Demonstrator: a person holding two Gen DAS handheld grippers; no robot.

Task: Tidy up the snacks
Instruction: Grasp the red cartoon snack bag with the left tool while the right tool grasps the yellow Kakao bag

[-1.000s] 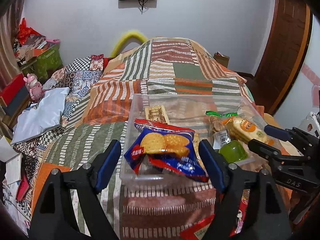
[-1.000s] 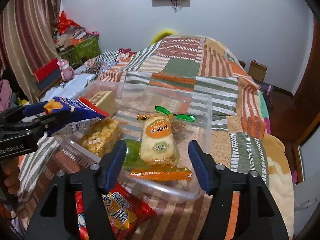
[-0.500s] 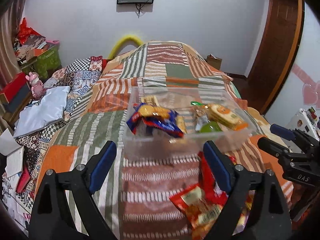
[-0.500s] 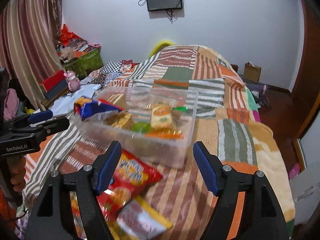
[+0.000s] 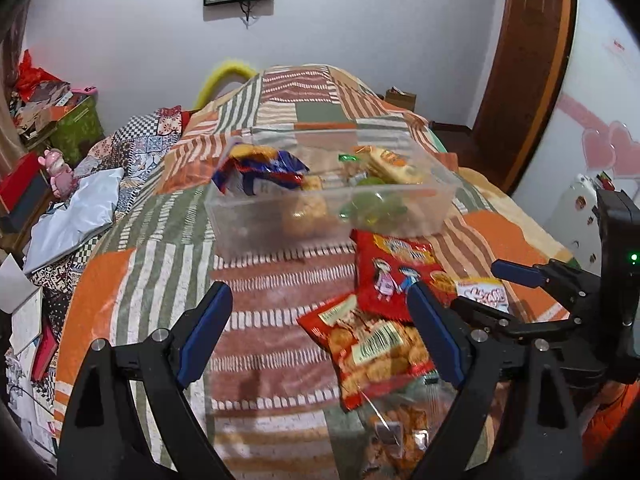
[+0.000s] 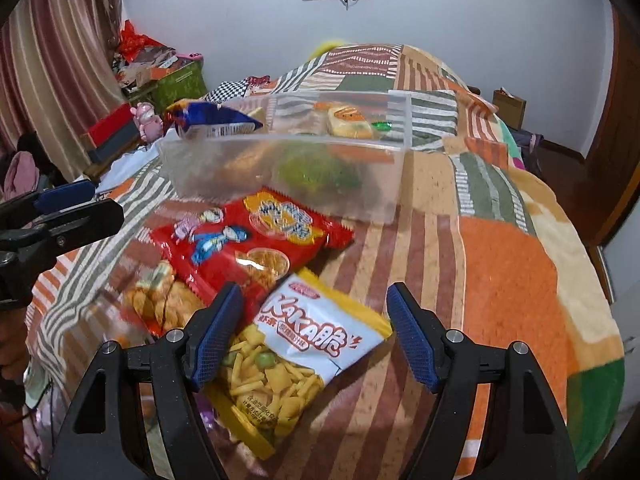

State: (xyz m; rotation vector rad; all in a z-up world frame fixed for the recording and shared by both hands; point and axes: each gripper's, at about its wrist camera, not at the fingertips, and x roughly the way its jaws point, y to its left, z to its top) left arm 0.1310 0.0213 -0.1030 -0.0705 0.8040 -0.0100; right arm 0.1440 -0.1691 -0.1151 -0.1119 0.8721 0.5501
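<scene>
Both tools have drawn back from the clear rectangular plastic bin, which a second ago filled the near view and now sits further up the patchwork striped bedspread. The blue and red biscuit bag that was between the left tool's pads then now lies inside the bin at its left end, propped above the rim, beside a yellow-orange wrapped cake and a green jelly cup.

The left tool hovers with its pads spread wide and nothing between them. The right tool is likewise spread and empty, and it hangs directly over a white and yellow "KAKA" crisp packet lying flat on the bedspread.

Three more packets wait outside the bin: a red cartoon-printed snack bag touching the bin's near wall, a red bag of round crackers overlapping it, and a clear packet of orange snacks nearest the camera.

The withdrawal suggests one deposit is finished and the next pick is being lined up. By my reading the task is roughly half done, and the white and yellow packet looks the likeliest next target for the right tool. Such slack, slippery film may slide or crumple unless pinched at an edge.
</scene>
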